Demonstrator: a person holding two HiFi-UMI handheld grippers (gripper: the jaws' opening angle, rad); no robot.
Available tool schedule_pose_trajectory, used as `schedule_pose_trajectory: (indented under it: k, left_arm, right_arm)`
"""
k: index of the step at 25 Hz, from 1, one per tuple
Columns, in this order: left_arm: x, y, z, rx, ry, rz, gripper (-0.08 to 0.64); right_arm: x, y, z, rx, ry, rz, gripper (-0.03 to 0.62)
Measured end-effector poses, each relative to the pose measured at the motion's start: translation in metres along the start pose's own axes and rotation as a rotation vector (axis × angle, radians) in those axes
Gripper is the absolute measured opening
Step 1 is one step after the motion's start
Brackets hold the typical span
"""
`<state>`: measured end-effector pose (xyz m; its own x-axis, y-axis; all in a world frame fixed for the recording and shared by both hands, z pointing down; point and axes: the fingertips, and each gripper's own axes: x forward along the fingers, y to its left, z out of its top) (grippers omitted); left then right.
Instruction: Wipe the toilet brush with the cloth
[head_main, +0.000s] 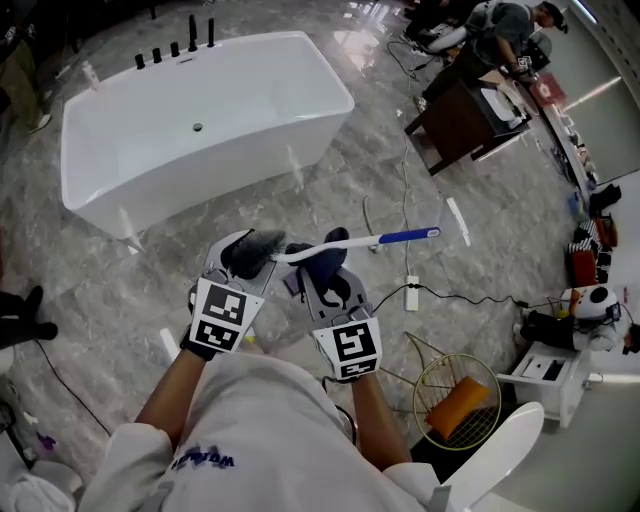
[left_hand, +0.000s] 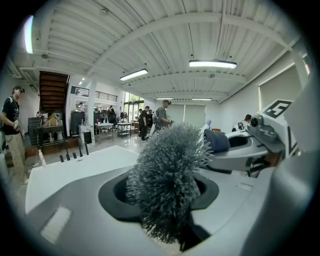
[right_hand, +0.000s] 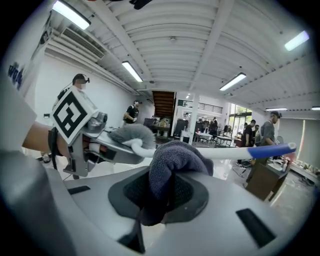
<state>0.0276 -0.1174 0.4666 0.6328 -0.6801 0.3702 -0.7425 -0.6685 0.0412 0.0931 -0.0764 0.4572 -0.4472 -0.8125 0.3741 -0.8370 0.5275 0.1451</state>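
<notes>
The left claw (left_hand: 165, 200) is clamped on the grey bristle head (left_hand: 167, 175) of the toilet brush (head_main: 300, 252), with the bristles bunched between its jaws and fanning out ahead of them. From this claw the brush runs out level to the right, and its white handle (right_hand: 230, 152) ends in a blue tip beyond the right claw (right_hand: 160, 195). The right claw is closed tight on a dark blue cloth (right_hand: 172, 167). The cloth bulges up out of its jaws and rests against the handle just ahead of the claw, close to where the handle meets the bristle head. The two claws sit side by side, nearly touching. A white bathtub (head_main: 200, 120) stands on the marble floor (head_main: 500, 230) well beyond them. A wire basket (head_main: 455, 400) sits behind and to the right of the right claw.
</notes>
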Motion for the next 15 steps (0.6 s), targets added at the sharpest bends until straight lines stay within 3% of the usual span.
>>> schedule_pose_trajectory:
  k: [8, 15]
  left_arm:
    - [-0.009, 0.021, -0.014, -0.042, 0.019, -0.005, 0.200]
    - [-0.023, 0.040, -0.022, -0.038, 0.029, 0.024, 0.200]
  right_arm:
    - [-0.028, -0.097, 0.009, 0.050, -0.012, -0.199, 0.063]
    - [-0.046, -0.134, 0.007, 0.078, -0.020, -0.304, 0.063]
